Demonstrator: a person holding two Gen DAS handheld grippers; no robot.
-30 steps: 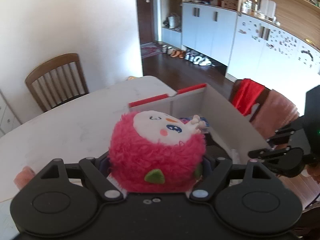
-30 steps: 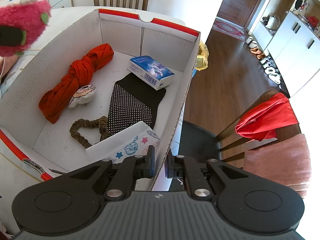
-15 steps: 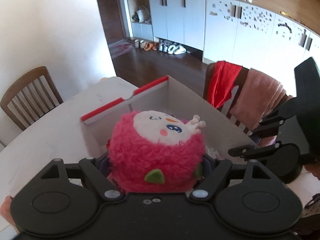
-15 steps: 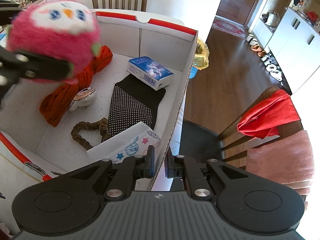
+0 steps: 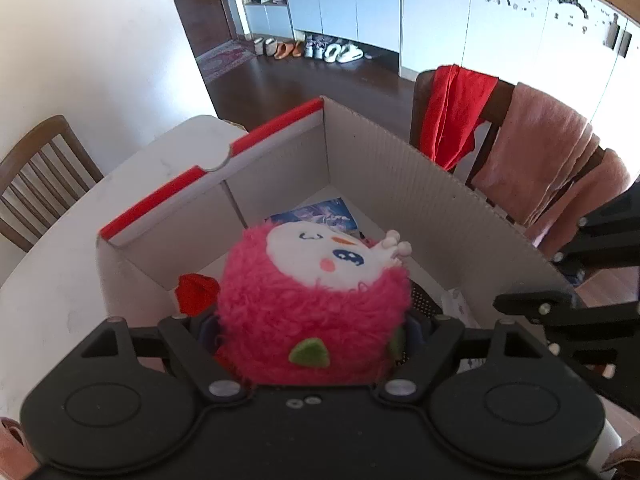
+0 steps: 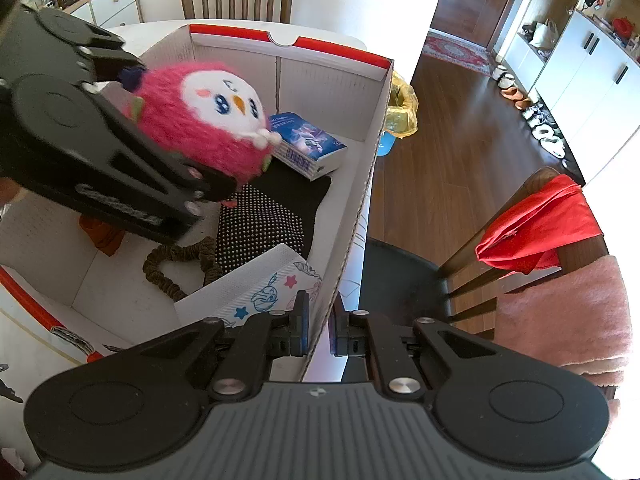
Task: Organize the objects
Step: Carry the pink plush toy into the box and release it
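I'm seeing shaggy pink fleece on the plush toy [image 5: 316, 312], with a smooth white cloth face. The cardboard box [image 6: 352, 216] is showing ribbed, matt corrugated walls and a glossy red rim. Both the left gripper [image 5: 312, 336] and right gripper [image 6: 318, 330] are looking like matt black plastic with small shiny metal pins. The book [image 6: 308, 144] is catching light on its glossy paper cover, and the dotted black fabric [image 6: 260, 224] is looking nubby

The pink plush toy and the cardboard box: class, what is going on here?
A person is tidying things into a cardboard box. The left gripper holds a pink plush toy above the inside of the box, over a blue book and a dotted black cloth. The right gripper pinches the box's side wall.
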